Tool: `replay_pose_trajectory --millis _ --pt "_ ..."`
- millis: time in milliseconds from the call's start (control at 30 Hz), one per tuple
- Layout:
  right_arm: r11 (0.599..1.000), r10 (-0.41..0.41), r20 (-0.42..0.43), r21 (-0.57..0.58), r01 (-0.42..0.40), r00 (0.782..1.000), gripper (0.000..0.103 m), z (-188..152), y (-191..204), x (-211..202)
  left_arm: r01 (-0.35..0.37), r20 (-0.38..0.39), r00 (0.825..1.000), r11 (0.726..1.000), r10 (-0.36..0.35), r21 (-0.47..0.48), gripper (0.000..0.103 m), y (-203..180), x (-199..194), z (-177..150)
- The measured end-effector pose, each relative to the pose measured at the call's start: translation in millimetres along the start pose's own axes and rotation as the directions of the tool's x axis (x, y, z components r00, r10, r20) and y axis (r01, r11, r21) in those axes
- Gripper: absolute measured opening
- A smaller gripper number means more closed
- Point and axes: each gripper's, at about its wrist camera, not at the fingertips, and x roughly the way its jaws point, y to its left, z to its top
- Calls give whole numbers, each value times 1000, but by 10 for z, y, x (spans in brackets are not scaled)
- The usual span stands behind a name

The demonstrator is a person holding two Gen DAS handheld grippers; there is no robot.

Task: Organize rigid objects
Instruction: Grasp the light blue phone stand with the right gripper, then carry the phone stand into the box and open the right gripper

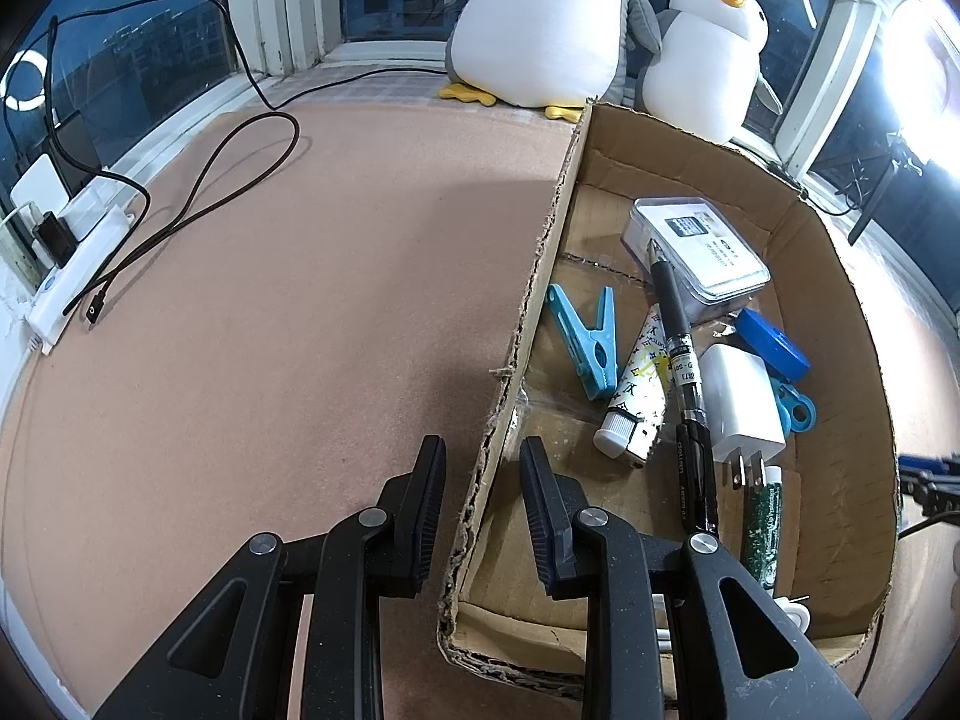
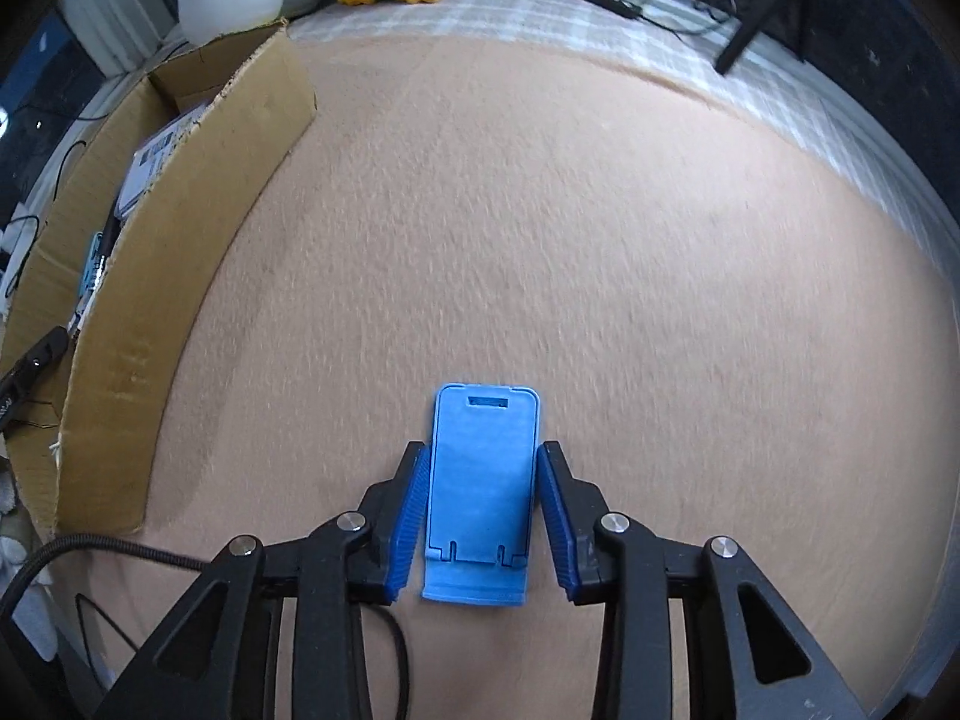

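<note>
Right gripper (image 2: 483, 504) is closing its jaws around the blue phone stand (image 2: 483, 480), low centre of frame; the pads look touching or nearly so, and the stand appears to be lying on the tan cloth (image 2: 600, 240). Left gripper (image 1: 483, 510) is pinching the cardboard box (image 1: 540, 276) wall, steadying it. Pen (image 1: 681, 354), clothespin (image 1: 585, 339), charger (image 1: 741, 402) are lying inside; judging by this, the stand is the last visible item outstanding.

Dark windows (image 1: 150, 54) in white frames wrap the corner, night outside. A pinkish-tan cloth (image 1: 300, 300) covers the counter, checked fabric (image 2: 600, 36) showing beyond it. Two plush penguins (image 1: 540, 24) sit by the sill; a white power strip (image 1: 78, 264) trails black cables (image 1: 240, 168). A bright lamp (image 1: 924, 60) glares.
</note>
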Motion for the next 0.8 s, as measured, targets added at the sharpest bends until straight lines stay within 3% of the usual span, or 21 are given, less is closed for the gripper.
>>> replay_pose_trajectory --millis 167,533,800 --pt "1000 21 31 -20 -21 999 33 187 43 30 -2 0 1000 1000 2 -11 28 -12 -8 -9" --pt "991 120 132 37 -126 984 33 244 -59 -10 -37 -11 999 999 37 -6 28 -79 -9 12" --pt "990 130 196 36 -139 972 33 249 -82 -177 -57 -14 998 998 57 -1 28 -122 -9 21"
